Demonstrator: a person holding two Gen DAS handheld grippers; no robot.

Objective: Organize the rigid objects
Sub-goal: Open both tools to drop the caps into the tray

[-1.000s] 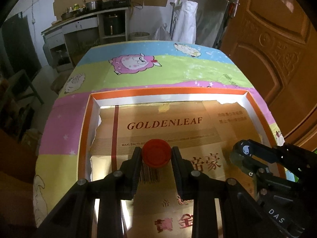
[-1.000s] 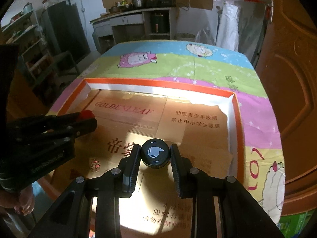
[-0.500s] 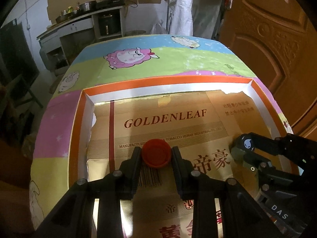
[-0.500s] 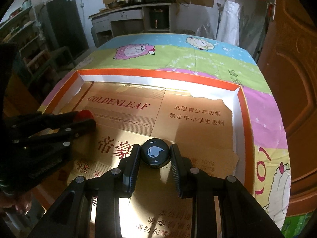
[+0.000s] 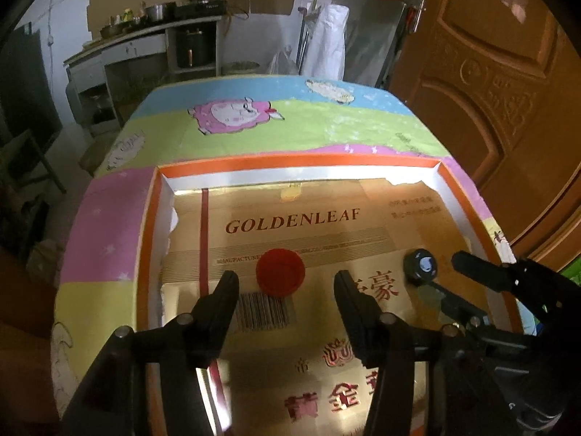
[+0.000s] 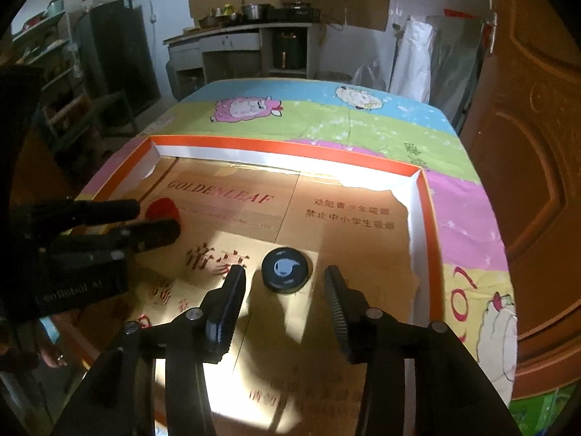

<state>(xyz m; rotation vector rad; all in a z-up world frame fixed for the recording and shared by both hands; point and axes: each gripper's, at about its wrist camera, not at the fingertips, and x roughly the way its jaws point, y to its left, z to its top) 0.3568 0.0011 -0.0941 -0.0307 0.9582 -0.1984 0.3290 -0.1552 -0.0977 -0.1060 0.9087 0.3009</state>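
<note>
A red bottle cap lies flat on the cardboard lining of a shallow orange-rimmed tray. My left gripper is opening; its fingers stand wide on either side of the cap and do not touch it. A black cap with a white drop mark lies to the right on the same cardboard. My right gripper is also opening, and its pads are clear of that cap. From the right wrist view the left gripper and the red cap show at the left. The black cap and right gripper show in the left wrist view.
The tray sits on a table under a bright sheep-print cloth. A wooden door stands close on the right. A counter with pots is at the far wall. A person's hand shows at the lower left.
Both grippers have opened: the left has let go of the red cap and the right of the black cap. Both caps now lie loose on the cardboard.
</note>
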